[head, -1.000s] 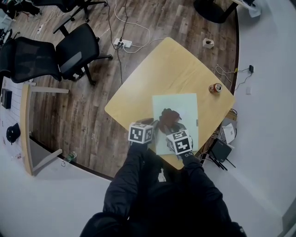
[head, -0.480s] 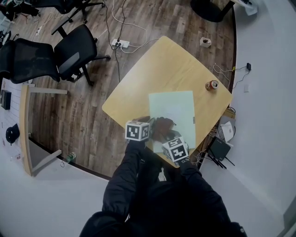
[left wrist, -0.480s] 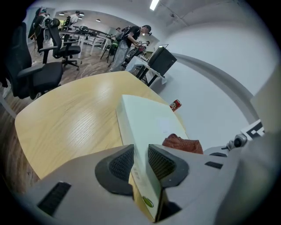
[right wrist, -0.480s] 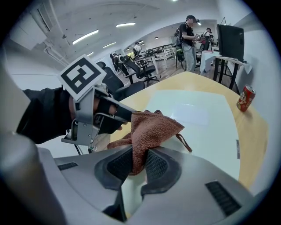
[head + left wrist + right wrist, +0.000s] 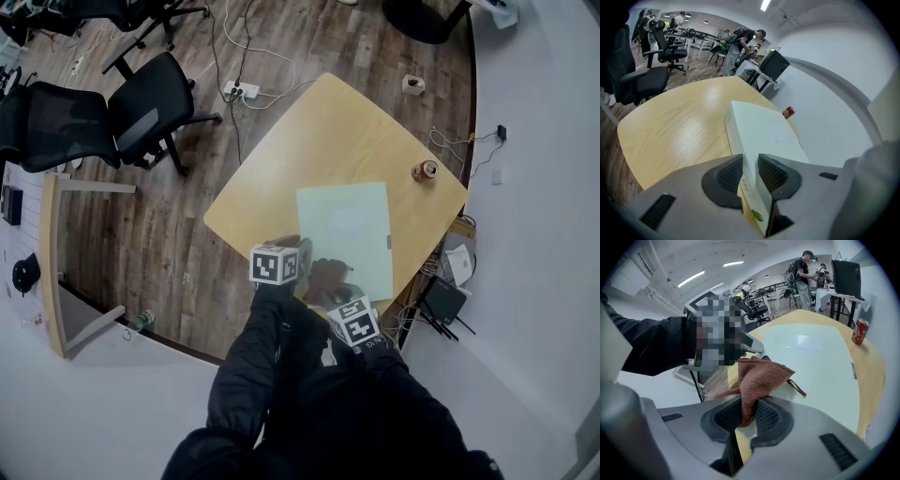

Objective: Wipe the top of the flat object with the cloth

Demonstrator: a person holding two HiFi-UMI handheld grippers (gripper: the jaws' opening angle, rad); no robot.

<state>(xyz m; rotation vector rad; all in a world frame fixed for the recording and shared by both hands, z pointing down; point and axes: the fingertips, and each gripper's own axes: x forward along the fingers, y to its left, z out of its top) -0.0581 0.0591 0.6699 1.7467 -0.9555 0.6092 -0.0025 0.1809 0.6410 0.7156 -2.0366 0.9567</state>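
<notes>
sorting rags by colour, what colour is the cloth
Reddish brown cloth, clearest in the right gripper view.

Head view looks steeply down from high over the table (image 5: 319, 131). Both gripper views ride low and close behind their jaws, facing across the flat object (image 5: 764, 131) toward the can (image 5: 788, 112). All three views share those.

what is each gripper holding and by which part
The left gripper clamps the pale green flat box at its near corner. The right gripper pinches the rust-brown terry cloth by a bunched fold.
</notes>
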